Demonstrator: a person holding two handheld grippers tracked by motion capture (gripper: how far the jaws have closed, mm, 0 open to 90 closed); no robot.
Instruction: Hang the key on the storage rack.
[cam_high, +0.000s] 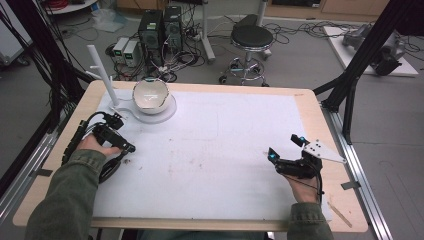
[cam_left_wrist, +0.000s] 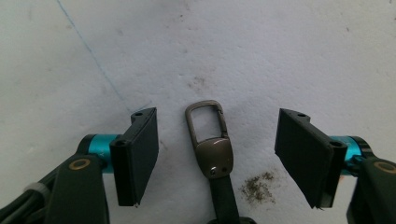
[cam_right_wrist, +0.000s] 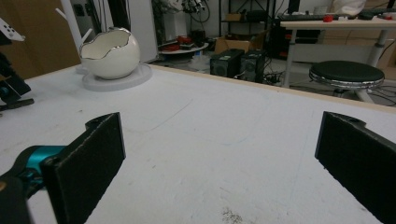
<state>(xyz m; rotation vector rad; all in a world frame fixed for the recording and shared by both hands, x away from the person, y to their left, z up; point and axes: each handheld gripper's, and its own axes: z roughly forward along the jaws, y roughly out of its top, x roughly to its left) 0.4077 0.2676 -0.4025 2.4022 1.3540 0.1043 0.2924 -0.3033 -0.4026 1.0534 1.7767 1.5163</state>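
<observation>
On the white mat (cam_left_wrist: 289, 56), left gripper (cam_left_wrist: 217, 154) wide open astride a keychain clasp (cam_left_wrist: 210, 140), right gripper (cam_right_wrist: 219, 163) wide open, empty.

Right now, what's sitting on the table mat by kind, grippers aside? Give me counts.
Egg-shaped bowl: 1
Round white base under the bowl: 1
White branched stand: 1
Metal clasp on a dark strap, lying between the open left jaws: 1
Total: 4
</observation>
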